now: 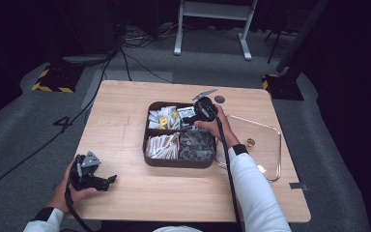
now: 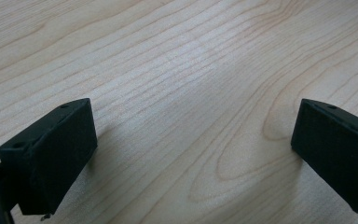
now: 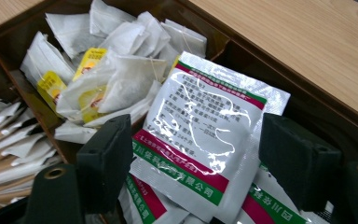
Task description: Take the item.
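Four compartments are seen in the brown divided tray [image 1: 147,145] at the middle of the wooden table [image 1: 125,106]. Tea bags [image 3: 107,70] with yellow tags are piled in the far left one, silver sachets [image 3: 205,135] with red and green bands in the far right one, paper-wrapped sticks [image 1: 162,146] in the near left one, dark packets [image 1: 197,144] in the near right one. The right gripper [image 3: 193,158] is held over the sachets, jaws wide to either side of the top sachet, not pressed on it. A clear glass lid [image 1: 270,159] lies just beside the tray. The left gripper [image 2: 191,154] is rested near the table's front left corner, jaws wide apart over bare wood.
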`<state>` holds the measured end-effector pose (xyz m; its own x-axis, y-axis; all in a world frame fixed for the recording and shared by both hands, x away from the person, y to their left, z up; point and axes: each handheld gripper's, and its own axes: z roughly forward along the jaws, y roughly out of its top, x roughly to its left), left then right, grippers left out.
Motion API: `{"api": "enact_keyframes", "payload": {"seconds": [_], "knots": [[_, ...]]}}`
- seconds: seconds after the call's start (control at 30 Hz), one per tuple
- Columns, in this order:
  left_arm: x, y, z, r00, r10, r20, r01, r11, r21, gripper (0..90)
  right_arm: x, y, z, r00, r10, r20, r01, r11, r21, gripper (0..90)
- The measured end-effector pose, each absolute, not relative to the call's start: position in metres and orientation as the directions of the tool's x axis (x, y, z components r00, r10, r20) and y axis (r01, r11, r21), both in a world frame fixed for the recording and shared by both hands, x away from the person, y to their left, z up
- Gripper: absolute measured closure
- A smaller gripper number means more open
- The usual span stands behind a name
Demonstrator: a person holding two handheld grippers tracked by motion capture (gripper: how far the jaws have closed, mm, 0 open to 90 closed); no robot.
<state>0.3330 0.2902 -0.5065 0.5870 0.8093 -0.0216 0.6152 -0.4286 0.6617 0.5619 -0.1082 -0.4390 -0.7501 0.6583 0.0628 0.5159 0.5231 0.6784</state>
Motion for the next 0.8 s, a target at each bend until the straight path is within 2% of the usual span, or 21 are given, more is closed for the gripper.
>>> {"api": "enact_keyframes", "payload": {"seconds": [0.1,0.7,0.8], "knots": [[0.3330,0.2901,-0.5065,0.587,0.809,-0.022,0.615,-0.428,0.662,0.4,0.5627,-0.1069,-0.4396,-0.736,0.676,0.027,0.519,0.539,0.664,26.0],[0.3329,0.2902,-0.5065,0.587,0.809,-0.021,0.615,-0.428,0.662,0.4,0.5678,-0.1056,-0.4419,-0.691,0.723,0.025,0.546,0.498,0.674,24.2],[0.3329,0.2902,-0.5066,0.587,0.810,-0.021,0.615,-0.428,0.662,0.4,0.5699,-0.1033,-0.4439,-0.676,0.737,0.010,0.557,0.502,0.661,21.6]]}}
